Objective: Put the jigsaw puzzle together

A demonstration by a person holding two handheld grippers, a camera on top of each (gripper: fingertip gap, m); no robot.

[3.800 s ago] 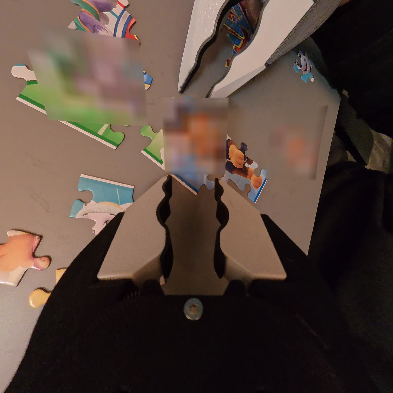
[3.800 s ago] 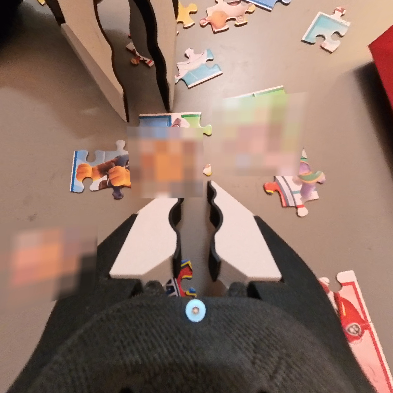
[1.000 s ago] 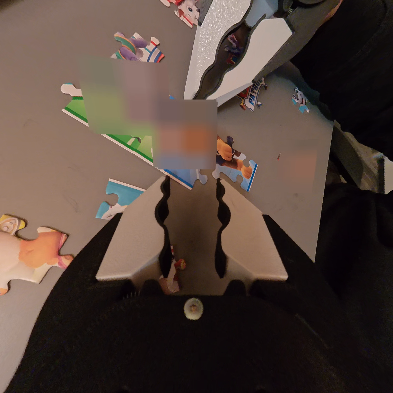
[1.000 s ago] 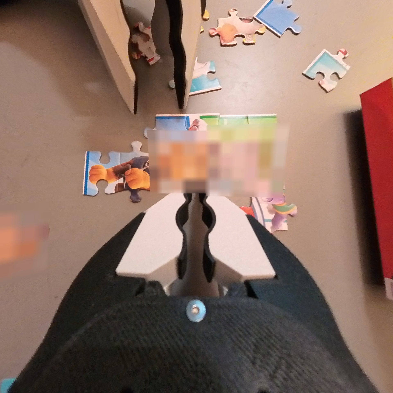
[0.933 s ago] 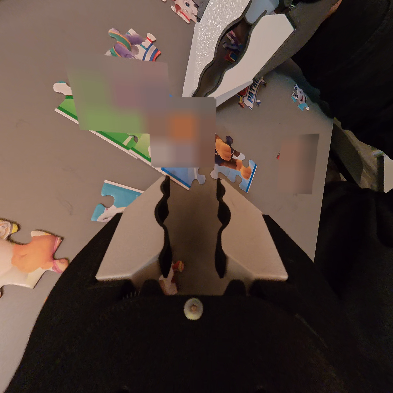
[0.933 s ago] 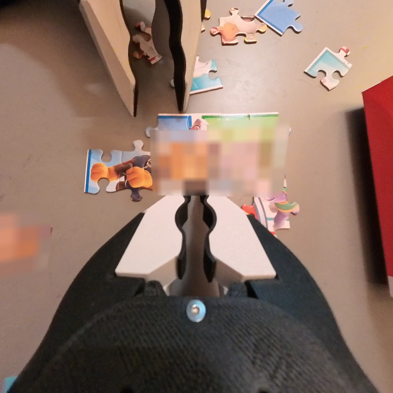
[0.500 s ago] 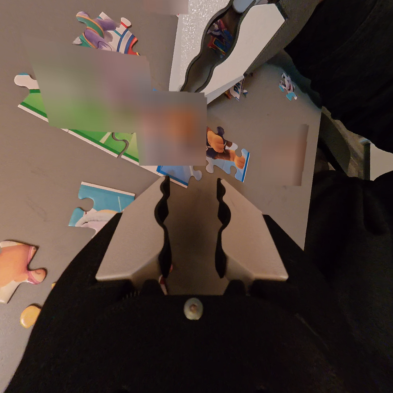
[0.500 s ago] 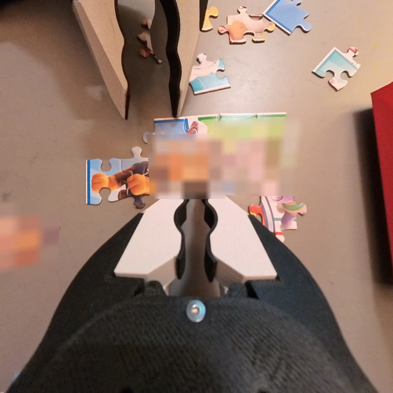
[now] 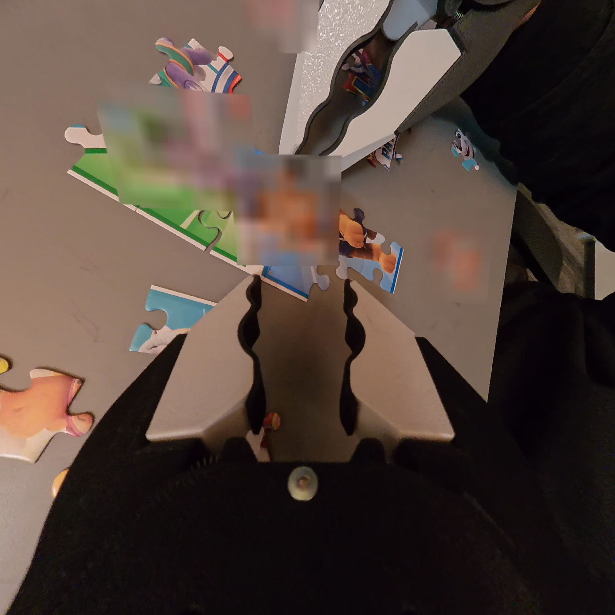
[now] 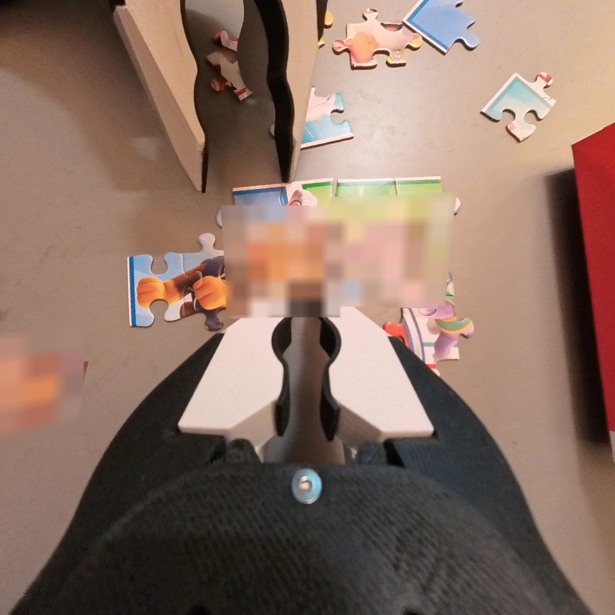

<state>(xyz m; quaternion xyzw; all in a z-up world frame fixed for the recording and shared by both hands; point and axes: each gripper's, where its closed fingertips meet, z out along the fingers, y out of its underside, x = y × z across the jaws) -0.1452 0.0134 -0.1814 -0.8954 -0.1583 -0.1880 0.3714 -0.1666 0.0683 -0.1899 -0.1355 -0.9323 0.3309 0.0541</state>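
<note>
Jigsaw pieces lay spread over the grey bench (image 10: 66, 199), and the main one was a joined row (image 10: 366, 188) with a green and blue border at mid-frame of the right wrist view, much of it under a mosaic patch. In the oldest pictures that patch was two blocks with bench between them; here it read as one block, so the row looked closed up.

The right claw (image 10: 306, 321) hung just below the row at centre frame. Its tips were hidden by the patch, but the pads behind them stood a narrow slit apart with nothing between them. In the oldest picture they had been far wider.

The left claw (image 9: 301, 283) was open and held nothing. Its tips stood just short of the row's blue-edged corner, much as before. A small red and white piece (image 9: 271, 422) lay on the bench under it.

A blue piece with orange paws (image 10: 173, 289) lay at the row's left end; whether it was locked in I could not tell. A purple and green piece (image 10: 446, 332) lay lower right of the row, a light blue piece (image 9: 169, 312) left of the left claw, and a red box (image 10: 595, 266) at the right edge.
</note>
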